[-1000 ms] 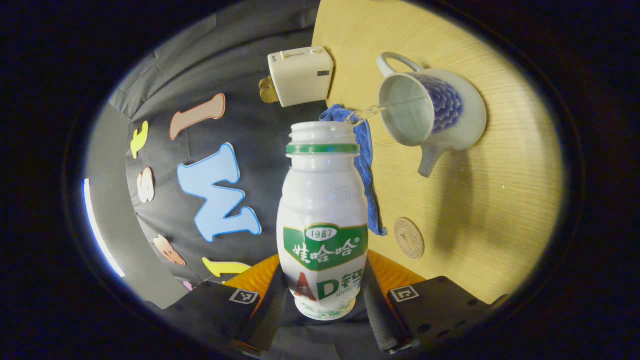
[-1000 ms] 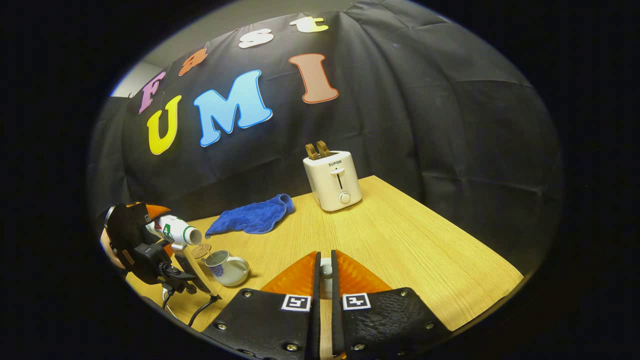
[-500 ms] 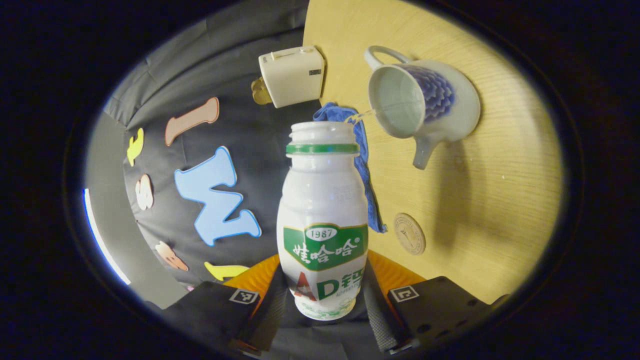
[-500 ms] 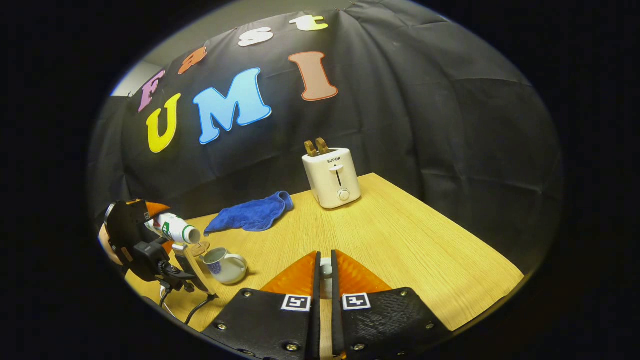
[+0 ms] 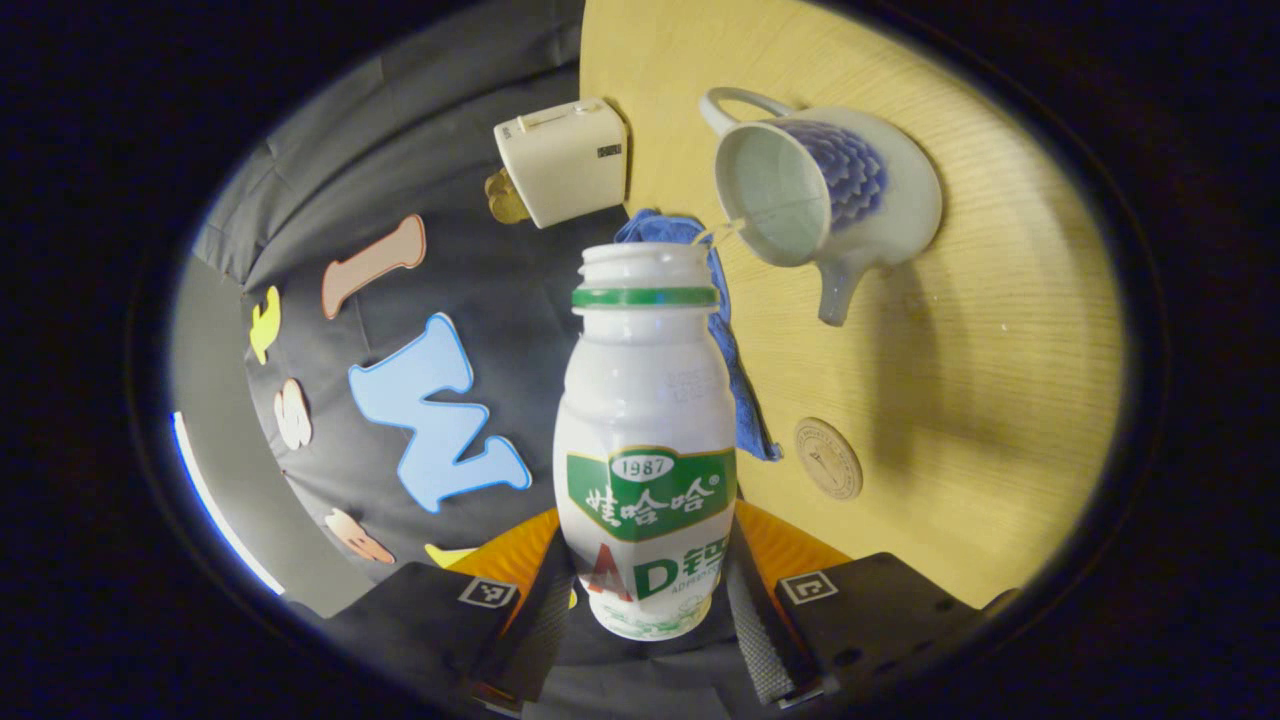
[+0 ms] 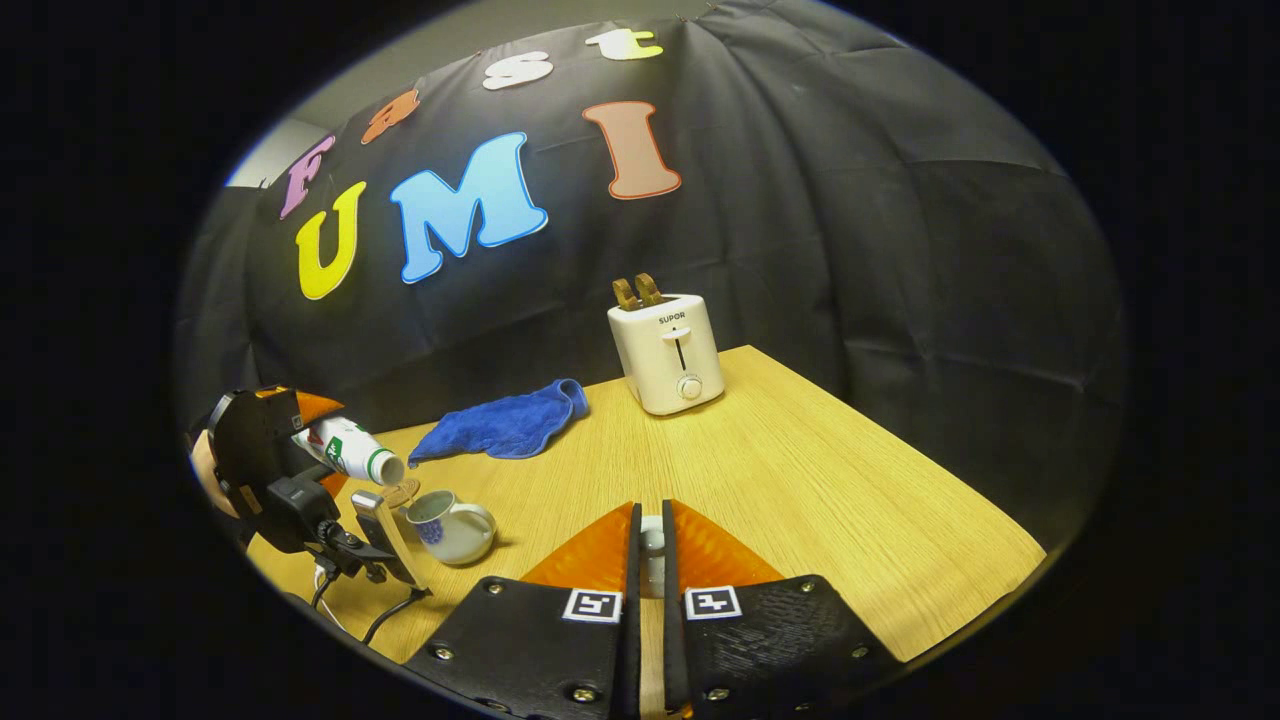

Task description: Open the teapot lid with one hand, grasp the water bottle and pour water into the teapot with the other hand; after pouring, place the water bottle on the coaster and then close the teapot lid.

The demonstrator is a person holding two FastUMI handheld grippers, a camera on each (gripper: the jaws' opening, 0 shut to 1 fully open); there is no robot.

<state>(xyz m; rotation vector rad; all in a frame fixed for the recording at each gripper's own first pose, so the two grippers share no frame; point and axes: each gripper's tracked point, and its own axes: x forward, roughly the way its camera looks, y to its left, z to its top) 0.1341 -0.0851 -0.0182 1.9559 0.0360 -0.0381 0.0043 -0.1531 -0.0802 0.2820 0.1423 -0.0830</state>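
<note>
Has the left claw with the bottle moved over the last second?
Yes. In the right gripper view the left claw and bottle have drifted slightly left and up, away from the toaster, still tipped over the teapot.

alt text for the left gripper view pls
The left tool grips a tipped white water bottle, a thin stream running from its mouth into the open teapot on the wooden table. A coaster, blue cloth and toaster lie nearby.

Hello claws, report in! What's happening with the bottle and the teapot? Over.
Left claw shut on water bottle, tipped, thin stream into open teapot. Right claw shut on lid, held aside. Coaster free. Over.
</note>
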